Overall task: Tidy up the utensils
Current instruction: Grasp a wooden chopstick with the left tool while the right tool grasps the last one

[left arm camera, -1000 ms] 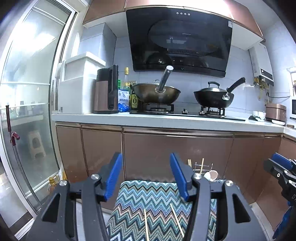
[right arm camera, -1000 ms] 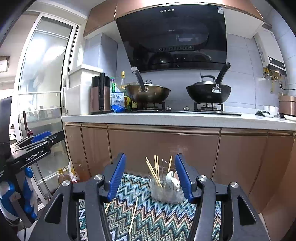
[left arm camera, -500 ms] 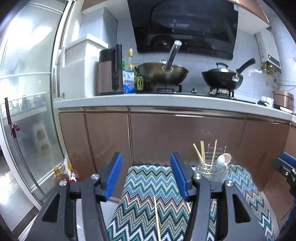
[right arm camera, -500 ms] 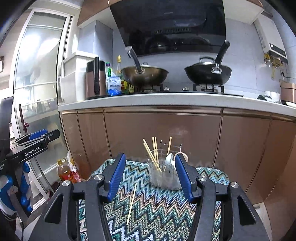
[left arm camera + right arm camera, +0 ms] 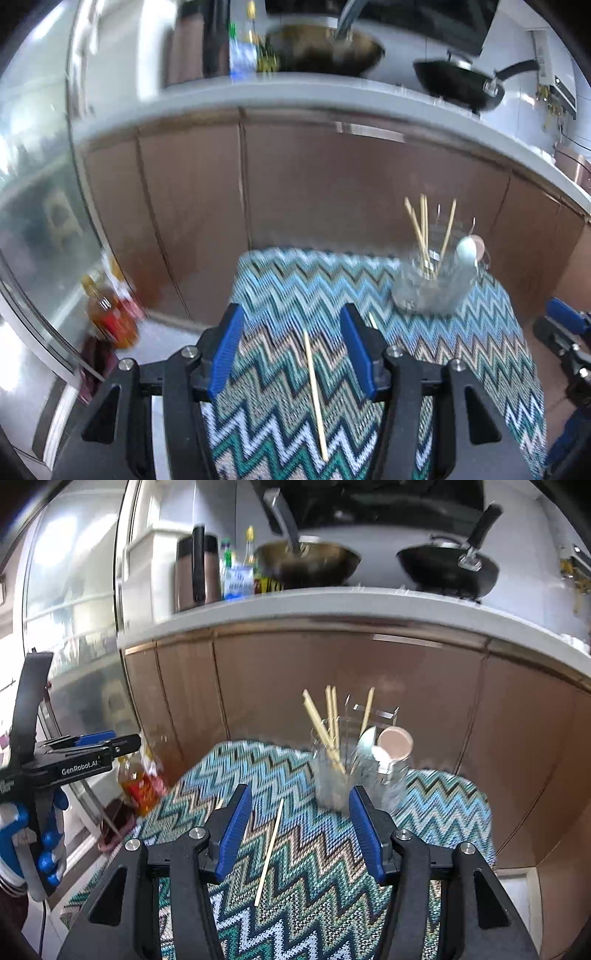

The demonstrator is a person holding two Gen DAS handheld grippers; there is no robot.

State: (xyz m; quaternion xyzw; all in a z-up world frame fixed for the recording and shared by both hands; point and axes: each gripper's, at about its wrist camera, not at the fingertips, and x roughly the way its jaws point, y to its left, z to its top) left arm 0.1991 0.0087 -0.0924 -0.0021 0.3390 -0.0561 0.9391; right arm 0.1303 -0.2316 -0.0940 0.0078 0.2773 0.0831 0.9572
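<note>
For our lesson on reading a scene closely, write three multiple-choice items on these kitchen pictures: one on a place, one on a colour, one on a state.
1. Where does the loose chopstick lie?
A. on the zigzag cloth
B. in the wok
C. on the countertop

2. What colour are the pads of the right tongs?
A. red
B. blue
C. yellow

3. How are the chopsticks in the clear holder?
A. lying flat
B. standing on end, leaning
C. snapped in pieces

Answers:
1 A, it lies flat on the patterned cloth, in front of the holder.
2 B, both pads show blue.
3 B, their tips stick up out of the holder.
</note>
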